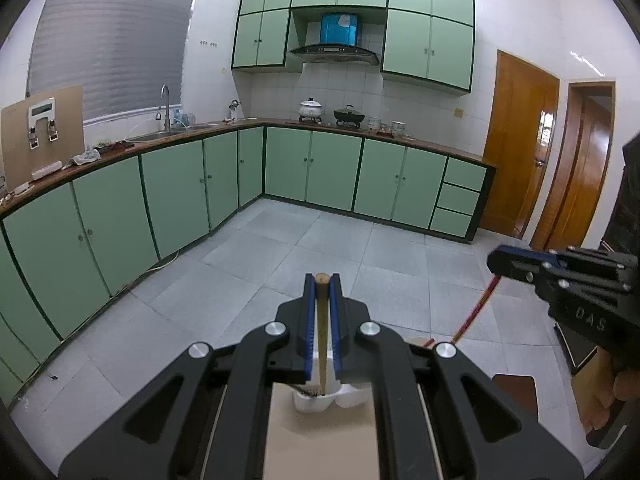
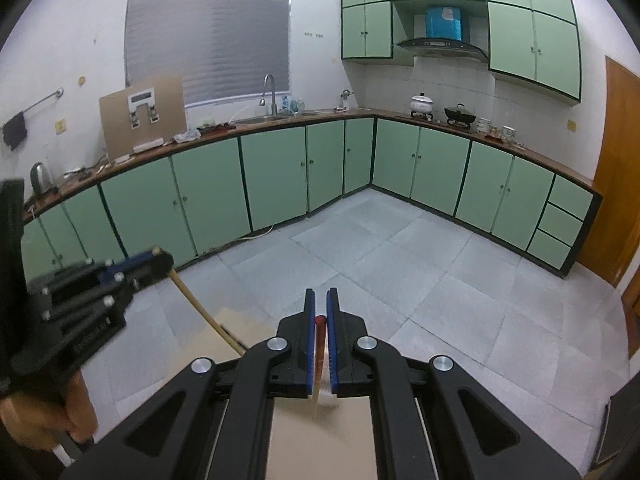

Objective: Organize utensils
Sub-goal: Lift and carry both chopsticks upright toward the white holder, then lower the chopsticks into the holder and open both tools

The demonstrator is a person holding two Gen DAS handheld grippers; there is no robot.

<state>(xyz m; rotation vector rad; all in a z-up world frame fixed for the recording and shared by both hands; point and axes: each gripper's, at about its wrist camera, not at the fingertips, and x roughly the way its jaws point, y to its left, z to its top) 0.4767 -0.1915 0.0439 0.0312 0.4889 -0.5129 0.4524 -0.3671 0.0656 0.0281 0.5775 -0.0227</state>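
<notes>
Wooden stick point(image 1: 322, 320) clamped in left tongs point(image 1: 322, 280), angled downward.

Green cabinets point(image 1: 172, 188) along white-tiled walls point(image 1: 516, 20), grey tile floor point(image 1: 312, 248), shuttered window point(image 2: 208, 28), wooden door point(image 1: 520, 140)

Even, cool indoor light — soft shadows; strong fisheye bending, dark vignette corners; left gripper point(image 2: 160, 262) motion-blurred in right view.

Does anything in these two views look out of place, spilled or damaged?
Nothing stands out. The left gripper is shut on a wooden stick and the right gripper on a red-tipped utensil. Below the left gripper stands a white holder, upright, with no spill visible.
</notes>
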